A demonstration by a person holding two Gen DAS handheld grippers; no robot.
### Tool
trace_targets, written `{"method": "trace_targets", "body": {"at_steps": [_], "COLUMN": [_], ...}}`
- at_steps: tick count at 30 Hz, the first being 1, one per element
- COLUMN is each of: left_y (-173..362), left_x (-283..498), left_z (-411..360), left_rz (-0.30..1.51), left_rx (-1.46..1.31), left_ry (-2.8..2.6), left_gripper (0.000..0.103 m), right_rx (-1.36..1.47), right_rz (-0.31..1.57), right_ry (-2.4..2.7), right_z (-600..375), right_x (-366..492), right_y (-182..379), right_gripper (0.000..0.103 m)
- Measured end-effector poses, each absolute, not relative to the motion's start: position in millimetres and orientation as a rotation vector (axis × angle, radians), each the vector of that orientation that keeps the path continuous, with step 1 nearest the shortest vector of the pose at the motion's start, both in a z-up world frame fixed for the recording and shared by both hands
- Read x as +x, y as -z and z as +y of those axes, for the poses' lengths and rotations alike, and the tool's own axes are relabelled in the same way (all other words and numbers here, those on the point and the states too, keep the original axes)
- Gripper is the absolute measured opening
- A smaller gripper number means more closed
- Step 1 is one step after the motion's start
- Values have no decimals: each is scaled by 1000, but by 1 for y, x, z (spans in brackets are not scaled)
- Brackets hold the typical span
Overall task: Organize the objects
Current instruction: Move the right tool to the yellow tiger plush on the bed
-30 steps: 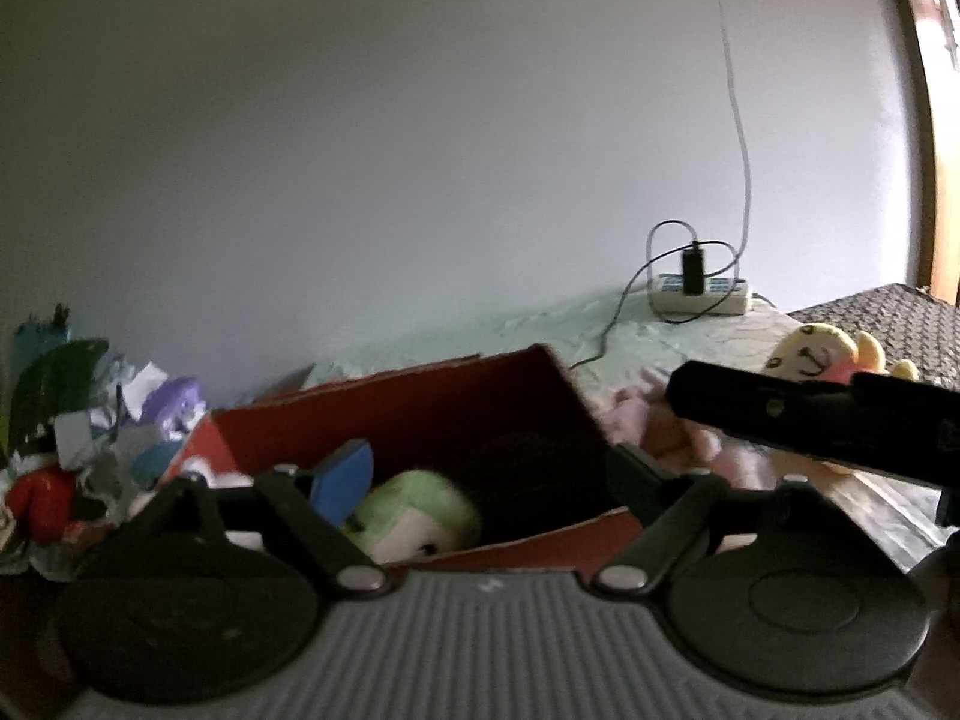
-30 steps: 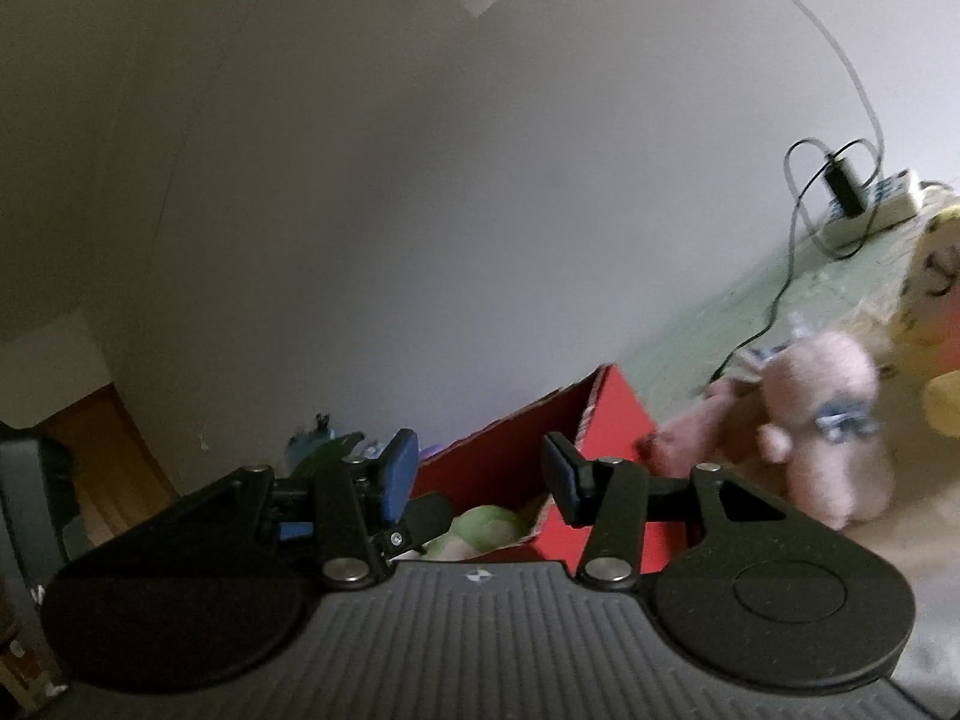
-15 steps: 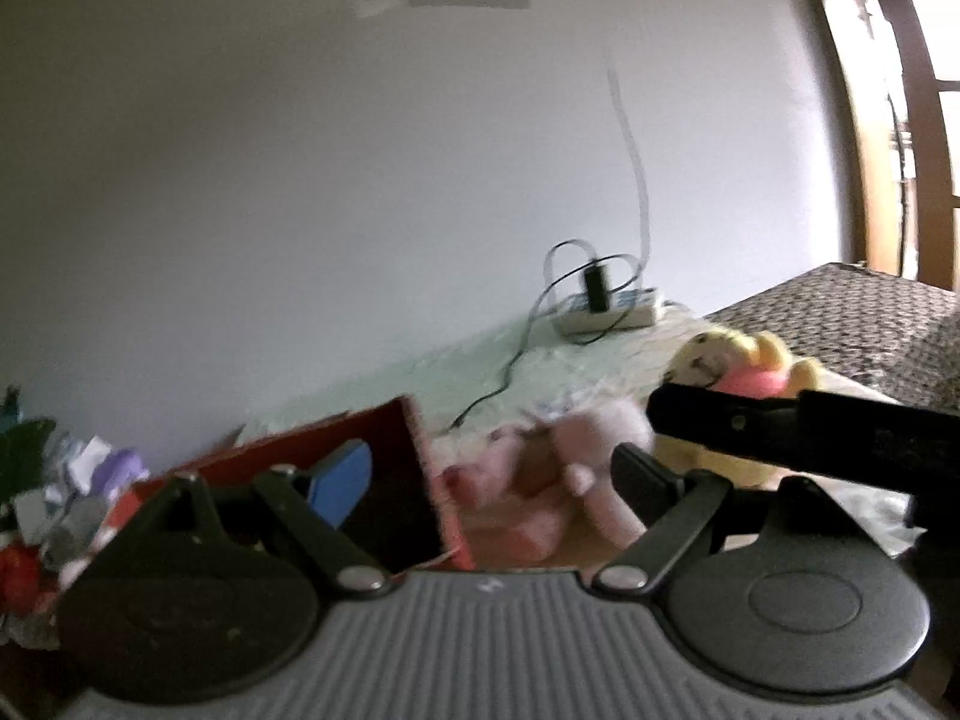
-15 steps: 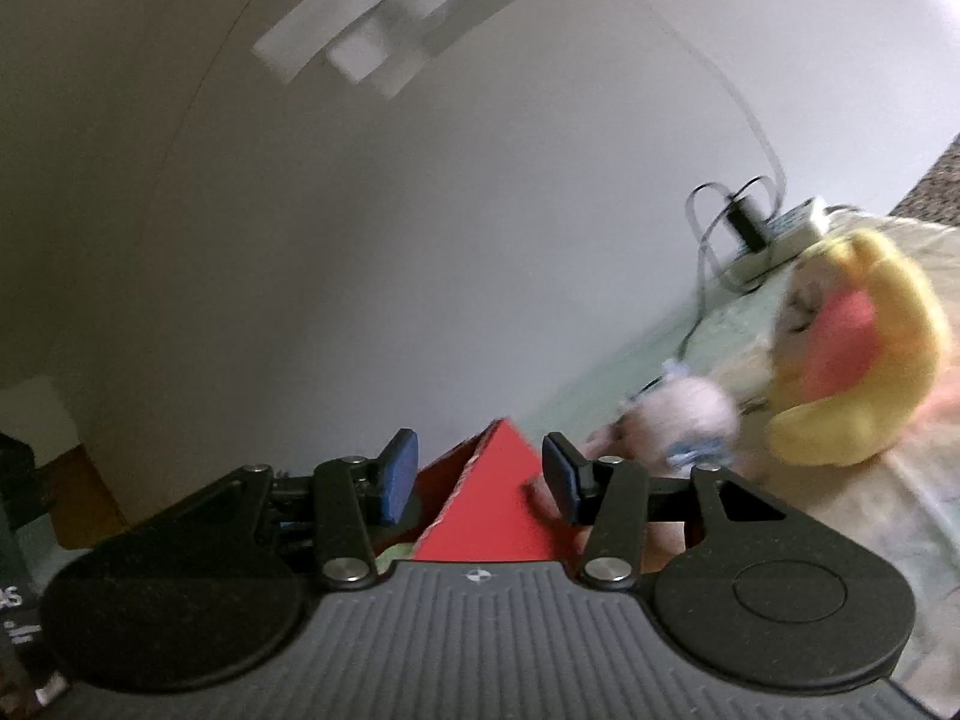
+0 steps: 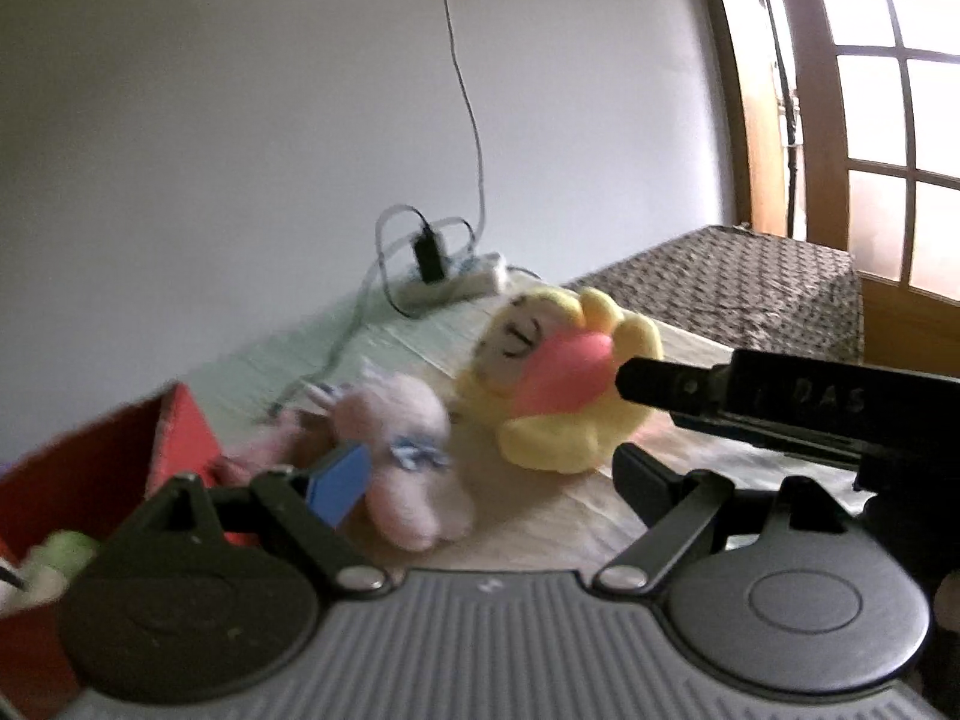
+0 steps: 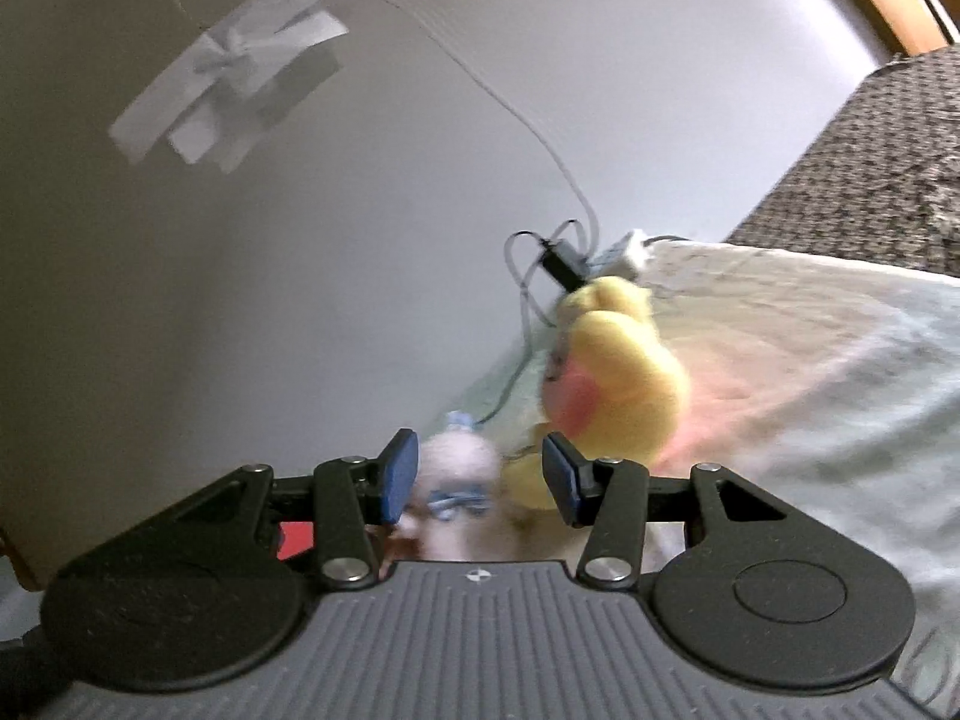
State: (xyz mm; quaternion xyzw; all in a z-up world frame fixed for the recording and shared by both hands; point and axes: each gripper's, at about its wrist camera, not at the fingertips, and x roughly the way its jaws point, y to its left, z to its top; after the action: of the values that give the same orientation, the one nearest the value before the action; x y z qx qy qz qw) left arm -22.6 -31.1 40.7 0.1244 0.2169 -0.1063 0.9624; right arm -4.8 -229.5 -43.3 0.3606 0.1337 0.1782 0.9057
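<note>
A pink plush toy (image 5: 402, 450) lies on the pale bedsheet beside a yellow plush (image 5: 564, 384) with a pink patch. A red box (image 5: 90, 468) stands at the left, with a green plush (image 5: 60, 552) inside it. My left gripper (image 5: 486, 480) is open and empty, low over the pink plush. The other tool's black body (image 5: 780, 402) crosses the right of that view. In the right wrist view my right gripper (image 6: 480, 480) is open and empty, with the pink plush (image 6: 459, 468) and the yellow plush (image 6: 618, 378) just beyond its fingertips.
A white power strip (image 5: 456, 282) with a black charger and looped cables lies by the wall. A brown patterned cover (image 5: 738, 288) lies to the right, before a wooden window frame (image 5: 762, 84). White tape (image 6: 228, 102) sticks to the wall.
Both views have swung right, away from the red box and toward the pink and yellow plush toys, which now look closer. Both grippers stayed open and empty.
</note>
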Motion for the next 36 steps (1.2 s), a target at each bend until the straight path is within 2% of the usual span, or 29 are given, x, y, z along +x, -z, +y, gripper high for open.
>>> {"method": "trace_targets", "body": {"at_steps": [14, 22, 32, 36], "left_y": [-4, -6, 10, 12], "left_x": [71, 104, 141, 145], "left_z": [-29, -31, -20, -23], "left_rz": [668, 729, 777, 760], "left_rx": [-17, -99, -249, -225], "left_ry": [332, 374, 459, 495], "left_gripper": [87, 89, 89, 91], "right_rx": [761, 937, 928, 926], "right_rz": [311, 248, 384, 442], "right_ry": [-264, -262, -317, -368], "right_z": [-254, -288, -285, -279], "right_x": [27, 50, 113, 120], "right_y": [50, 43, 52, 56], "right_gripper": [51, 54, 54, 58]}}
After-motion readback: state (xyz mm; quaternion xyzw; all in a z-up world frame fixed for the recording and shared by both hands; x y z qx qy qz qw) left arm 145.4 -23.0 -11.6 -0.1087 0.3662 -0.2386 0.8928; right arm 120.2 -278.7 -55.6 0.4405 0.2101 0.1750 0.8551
